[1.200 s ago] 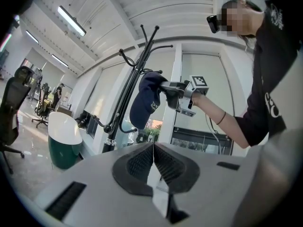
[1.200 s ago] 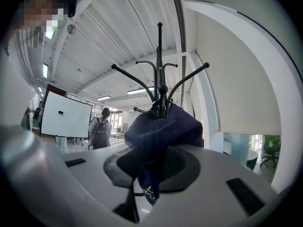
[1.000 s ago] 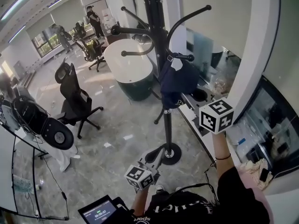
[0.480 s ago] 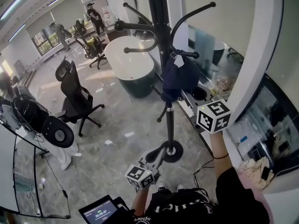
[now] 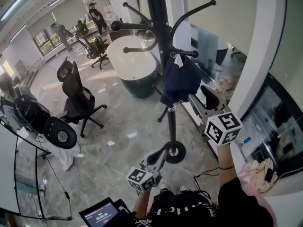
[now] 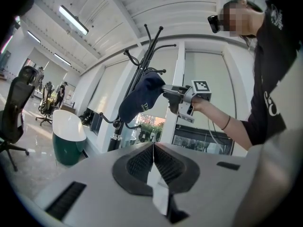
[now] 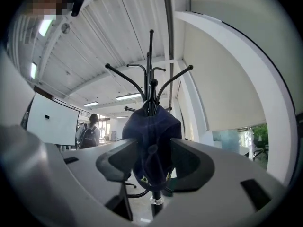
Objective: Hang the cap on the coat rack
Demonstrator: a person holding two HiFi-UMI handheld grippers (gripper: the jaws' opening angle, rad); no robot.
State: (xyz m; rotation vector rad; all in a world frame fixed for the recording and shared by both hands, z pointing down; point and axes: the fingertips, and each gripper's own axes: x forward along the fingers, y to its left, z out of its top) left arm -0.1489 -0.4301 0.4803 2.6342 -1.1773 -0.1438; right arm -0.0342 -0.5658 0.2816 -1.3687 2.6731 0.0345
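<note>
A dark navy cap (image 5: 180, 82) hangs from a short hook of the black coat rack (image 5: 171, 126), beside its pole. My right gripper (image 5: 204, 94) is just right of the cap, its jaws opening; in the right gripper view the cap (image 7: 152, 141) shows in the gap between the spread fingers, which do not press on it. The left gripper (image 5: 158, 156) is held low near the rack's round base, shut and empty. In the left gripper view its jaws meet (image 6: 153, 157), and the cap (image 6: 141, 97) shows far off with the right gripper (image 6: 173, 92) beside it.
A black office chair (image 5: 75, 96) stands to the left on the marble floor. A white-topped green counter (image 5: 135, 65) is behind the rack. A white pillar (image 5: 258, 56) and glass wall close the right side. A tablet (image 5: 102, 214) sits at the bottom edge. People stand far back (image 5: 97, 18).
The right gripper's jaws have spread off the cap and the gripper has drawn back towards me. The cap stays hanging on the hook. The left gripper has not moved.
</note>
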